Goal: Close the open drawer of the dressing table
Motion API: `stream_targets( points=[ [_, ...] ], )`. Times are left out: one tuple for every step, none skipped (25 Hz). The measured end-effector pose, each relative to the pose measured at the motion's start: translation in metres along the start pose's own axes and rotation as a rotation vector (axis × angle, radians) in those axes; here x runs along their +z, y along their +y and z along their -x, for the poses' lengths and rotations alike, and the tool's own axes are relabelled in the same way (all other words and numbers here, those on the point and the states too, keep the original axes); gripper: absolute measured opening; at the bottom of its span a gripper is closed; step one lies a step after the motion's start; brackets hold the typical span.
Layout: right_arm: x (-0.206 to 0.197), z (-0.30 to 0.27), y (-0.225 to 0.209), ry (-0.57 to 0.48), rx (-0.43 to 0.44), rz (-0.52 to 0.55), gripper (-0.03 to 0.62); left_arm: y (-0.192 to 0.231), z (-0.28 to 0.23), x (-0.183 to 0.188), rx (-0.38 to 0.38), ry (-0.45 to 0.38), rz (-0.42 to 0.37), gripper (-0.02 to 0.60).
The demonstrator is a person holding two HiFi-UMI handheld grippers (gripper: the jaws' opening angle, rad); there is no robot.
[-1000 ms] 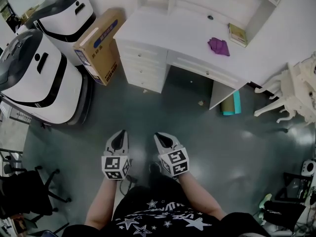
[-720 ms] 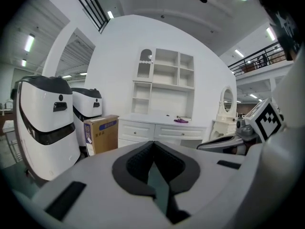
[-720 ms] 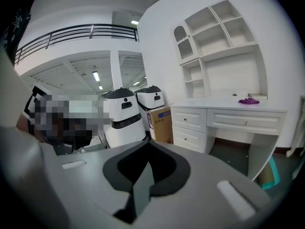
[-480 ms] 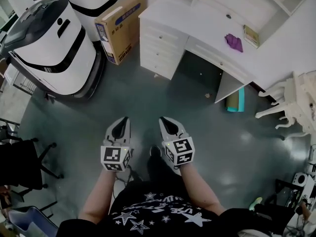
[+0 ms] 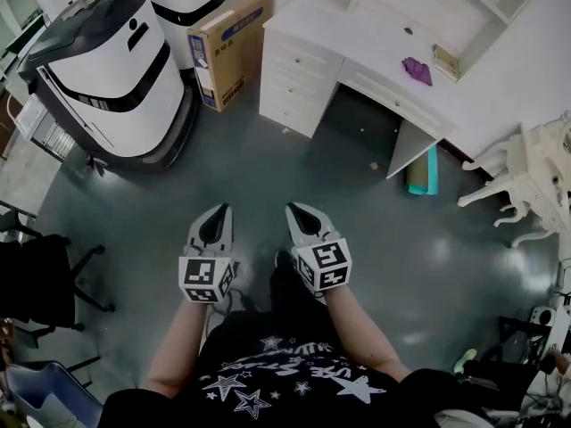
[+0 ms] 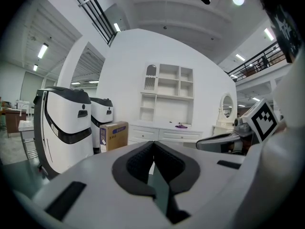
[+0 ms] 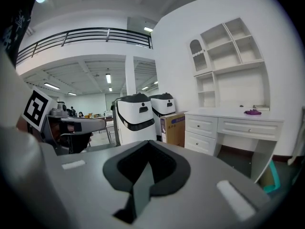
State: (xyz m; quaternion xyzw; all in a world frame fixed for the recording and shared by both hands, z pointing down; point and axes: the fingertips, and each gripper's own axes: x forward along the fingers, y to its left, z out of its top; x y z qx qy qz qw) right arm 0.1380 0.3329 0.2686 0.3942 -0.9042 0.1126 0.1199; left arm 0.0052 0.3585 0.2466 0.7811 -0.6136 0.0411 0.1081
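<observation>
The white dressing table (image 5: 357, 38) stands at the far side of the dark floor, with a stack of small drawers (image 5: 293, 83) on its left and a wide drawer (image 5: 393, 96) under the top. From here I cannot tell how far any drawer stands out. A purple cloth (image 5: 417, 69) lies on the tabletop. My left gripper (image 5: 220, 209) and right gripper (image 5: 293, 209) are side by side well short of the table, both shut and empty. The table shows ahead in the left gripper view (image 6: 167, 130) and the right gripper view (image 7: 233, 120).
Two large white machines (image 5: 107, 69) and a cardboard box (image 5: 227, 47) stand left of the table. A teal roll (image 5: 421, 175) lies by the table's side panel. White carved furniture (image 5: 526, 176) is at the right, a black office chair (image 5: 36, 283) at the left.
Both grippers have travelled across the floor with the person and sit slightly higher, still shut. The head view has swung, so the table and machines now lie further up and right.
</observation>
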Motion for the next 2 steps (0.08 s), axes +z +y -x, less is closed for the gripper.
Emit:
stream_targets(
  points=[
    [-0.0017,0.0056,0.0068,-0.002,0.000,0.001,0.003,-0.0011,0.0092,-0.0012,-0.001,-0.003,0.001,0.009],
    [-0.0035,0.0111,0.0136,-0.005,0.001,0.001,0.003,-0.0022,0.0184,-0.0024,-0.003,-0.006,0.001,0.009]
  ],
)
